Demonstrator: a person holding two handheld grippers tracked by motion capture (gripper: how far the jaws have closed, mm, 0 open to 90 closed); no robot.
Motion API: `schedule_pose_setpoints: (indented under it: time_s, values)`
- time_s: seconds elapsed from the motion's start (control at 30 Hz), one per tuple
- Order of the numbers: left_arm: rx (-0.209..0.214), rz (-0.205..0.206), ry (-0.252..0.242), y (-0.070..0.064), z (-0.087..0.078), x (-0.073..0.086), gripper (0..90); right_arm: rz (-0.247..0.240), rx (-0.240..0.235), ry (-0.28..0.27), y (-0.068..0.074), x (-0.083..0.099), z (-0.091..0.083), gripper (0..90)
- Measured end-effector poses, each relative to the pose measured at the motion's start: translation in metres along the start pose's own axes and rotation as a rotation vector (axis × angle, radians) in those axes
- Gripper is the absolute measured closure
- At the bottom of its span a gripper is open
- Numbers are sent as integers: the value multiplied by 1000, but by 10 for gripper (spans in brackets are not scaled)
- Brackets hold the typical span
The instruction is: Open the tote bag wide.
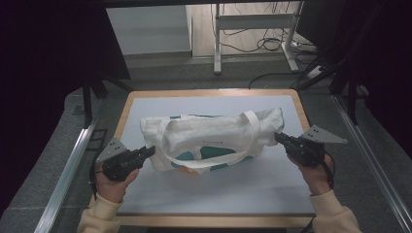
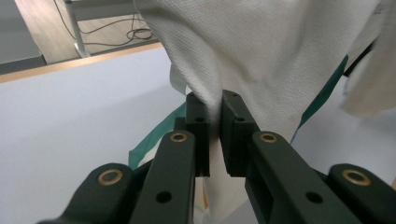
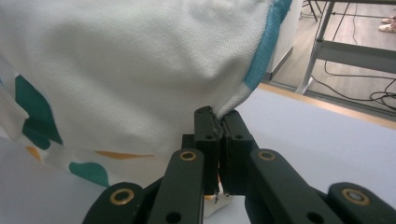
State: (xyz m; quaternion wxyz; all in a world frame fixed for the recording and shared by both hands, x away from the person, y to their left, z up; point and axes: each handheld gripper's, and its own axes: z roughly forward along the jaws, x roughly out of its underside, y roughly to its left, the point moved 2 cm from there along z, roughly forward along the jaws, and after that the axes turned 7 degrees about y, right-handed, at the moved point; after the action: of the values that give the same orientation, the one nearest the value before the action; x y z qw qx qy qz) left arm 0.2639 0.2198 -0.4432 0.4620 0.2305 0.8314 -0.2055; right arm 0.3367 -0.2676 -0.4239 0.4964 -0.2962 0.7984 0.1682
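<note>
A white cloth tote bag [image 1: 209, 138] with teal and orange patches and two long handles lies across the middle of the table, its handles looping toward me. My left gripper [image 1: 149, 151] is shut on the bag's left end; in the left gripper view white fabric [image 2: 261, 51] is pinched between the jaws of that gripper [image 2: 214, 108]. My right gripper [image 1: 280, 137] is shut on the bag's right end, and the right gripper view has this gripper [image 3: 217, 120] clamping a corner of the cloth [image 3: 140, 79] by its teal edge.
The table [image 1: 214, 187] has a pale grey top with a wooden rim. Beyond its far edge stand a white metal frame [image 1: 252, 29] and loose cables on the floor. Dark curtains hang at both sides.
</note>
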Motion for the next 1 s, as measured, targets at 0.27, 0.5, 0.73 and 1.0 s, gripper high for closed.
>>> schedule_pose_setpoints:
  time_s: [0.27,0.5,0.73,1.0]
  values:
    - [-3,-5,23,1,8,5,833,12,-5,25,2,12,9,861]
    - [-4,-11,43,3,16,11,836,17,4,51,1,19,19,861]
    - [-14,-10,68,4,25,17,840,24,8,75,1,27,30,861]
    - [-26,1,90,2,31,24,844,33,5,106,2,36,38,861]
